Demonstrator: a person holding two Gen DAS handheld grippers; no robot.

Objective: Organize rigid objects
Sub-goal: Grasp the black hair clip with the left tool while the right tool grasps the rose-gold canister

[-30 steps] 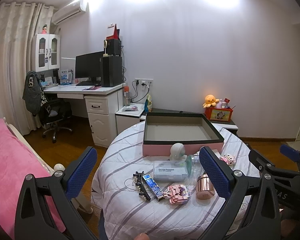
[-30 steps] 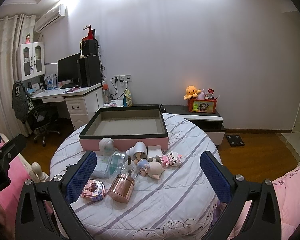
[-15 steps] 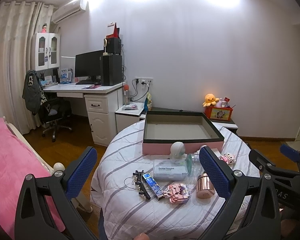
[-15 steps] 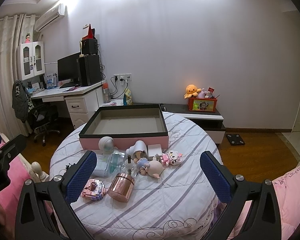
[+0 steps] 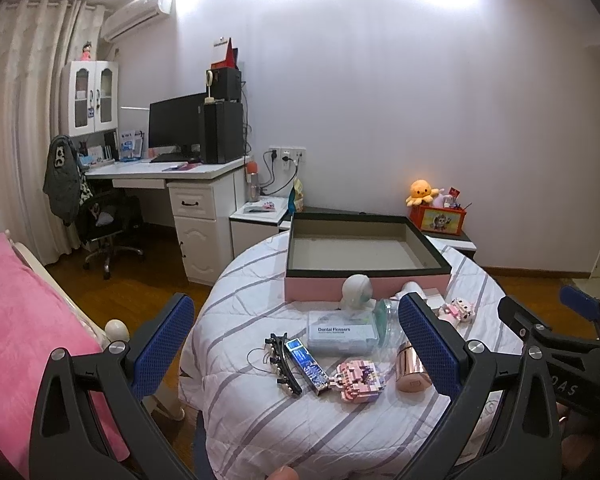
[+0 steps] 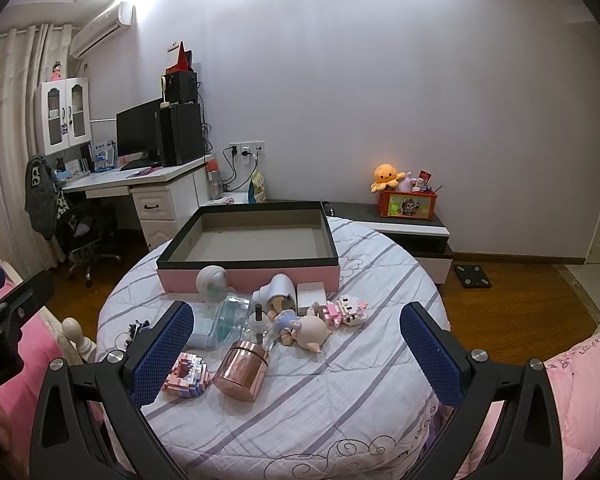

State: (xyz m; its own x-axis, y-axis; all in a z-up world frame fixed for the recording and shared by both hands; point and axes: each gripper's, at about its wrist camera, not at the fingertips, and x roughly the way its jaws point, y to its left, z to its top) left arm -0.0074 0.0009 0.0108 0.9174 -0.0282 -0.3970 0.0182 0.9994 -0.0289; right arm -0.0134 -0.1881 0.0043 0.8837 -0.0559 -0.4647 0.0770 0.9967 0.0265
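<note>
Both tools spread wide, empty; copper jar (image 6: 242,370) ahead of my right tool (image 6: 296,354) looks slick, so I'd pinch mid-body.

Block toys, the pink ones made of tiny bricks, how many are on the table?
2. One block toy lies near the front, just left of the copper jar. The other sits further back, right of the pig figure. More could be hidden behind the clutter.

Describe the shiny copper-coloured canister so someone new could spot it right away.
Start at the pink box on the round table. Before it, nearest the camera, lies the canister, tipped on its side beside a pink brick toy. It is the only metallic, mirror-like piece.
</note>
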